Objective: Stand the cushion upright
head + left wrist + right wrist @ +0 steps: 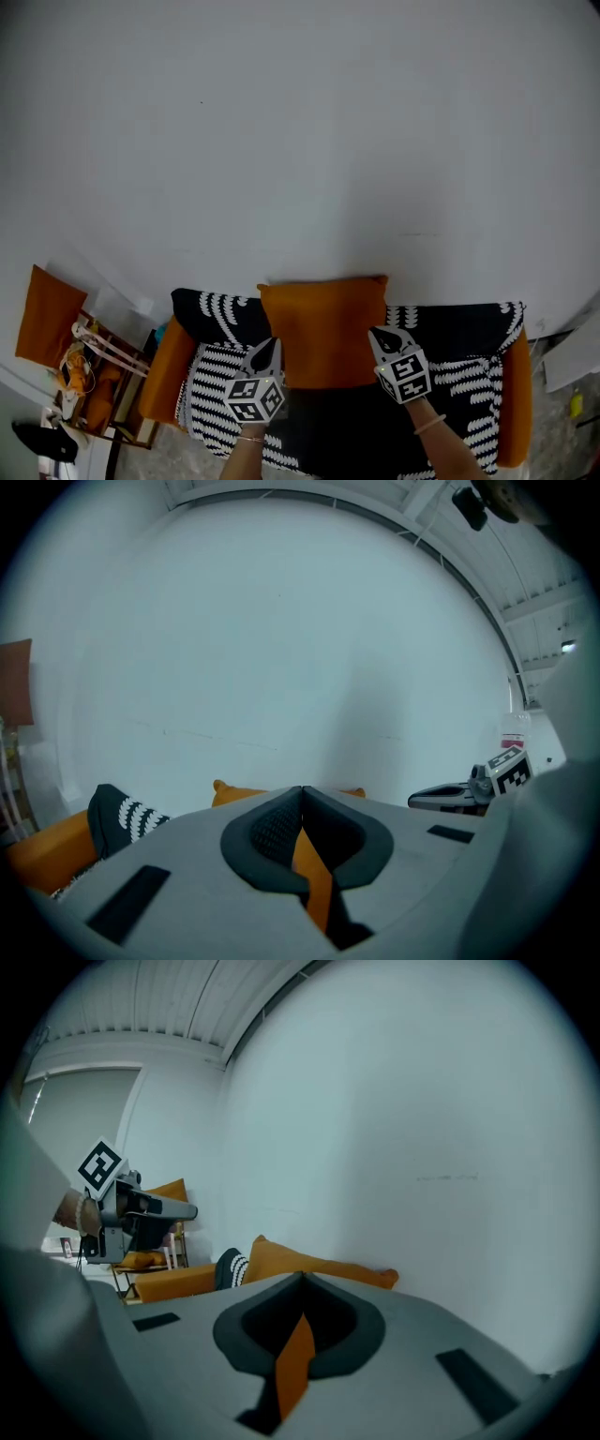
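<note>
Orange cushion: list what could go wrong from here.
1. The left tool and right tool each pinch only a thin fold of cover on the orange cushion, so the fabric may slip out and the cushion drop.
2. Both grips sit low on its sides. Its top edge, near the wall, could flop forward onto the sofa once released.

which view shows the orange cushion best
The head view: nearly the whole orange cushion shows face-on, with the left gripper and right gripper pinching its sides. Each gripper view shows only its top edge and a pinched fold.
</note>
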Tool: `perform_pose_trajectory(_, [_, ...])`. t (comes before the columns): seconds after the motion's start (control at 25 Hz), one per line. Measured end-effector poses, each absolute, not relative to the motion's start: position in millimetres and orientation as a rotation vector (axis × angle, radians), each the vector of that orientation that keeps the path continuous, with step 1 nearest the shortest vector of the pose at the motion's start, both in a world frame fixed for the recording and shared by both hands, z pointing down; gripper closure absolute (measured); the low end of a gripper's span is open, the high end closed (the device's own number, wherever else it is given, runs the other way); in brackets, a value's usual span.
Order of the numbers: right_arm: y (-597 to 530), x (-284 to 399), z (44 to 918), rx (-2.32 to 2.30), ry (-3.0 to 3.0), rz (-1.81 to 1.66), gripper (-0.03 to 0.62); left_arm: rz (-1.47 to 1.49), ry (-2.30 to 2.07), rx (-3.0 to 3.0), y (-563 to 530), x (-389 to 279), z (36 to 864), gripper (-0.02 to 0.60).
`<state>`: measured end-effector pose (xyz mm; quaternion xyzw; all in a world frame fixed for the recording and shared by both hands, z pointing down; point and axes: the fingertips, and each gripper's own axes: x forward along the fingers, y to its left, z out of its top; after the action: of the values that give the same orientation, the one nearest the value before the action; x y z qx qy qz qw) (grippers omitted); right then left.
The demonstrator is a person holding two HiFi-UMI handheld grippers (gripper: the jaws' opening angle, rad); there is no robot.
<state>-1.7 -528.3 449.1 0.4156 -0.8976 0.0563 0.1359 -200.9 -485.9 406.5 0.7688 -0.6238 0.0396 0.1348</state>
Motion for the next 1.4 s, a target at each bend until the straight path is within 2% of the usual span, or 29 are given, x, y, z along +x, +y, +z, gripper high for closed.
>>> perform_pose_trajectory(0.64, [-440.8,-21.1,398.4,1.189,-2.651,0.031,0.586,0.095,-1.805,2.347,-400.2,-188.0,357.9,0.561])
perform_pose_trajectory(1.4, [-286.3,-17.1,338.8,1.297,-2.689,-0.053,0.586,-0.003,-1.796,2.404,-239.3,-184.6,317.4,0.561])
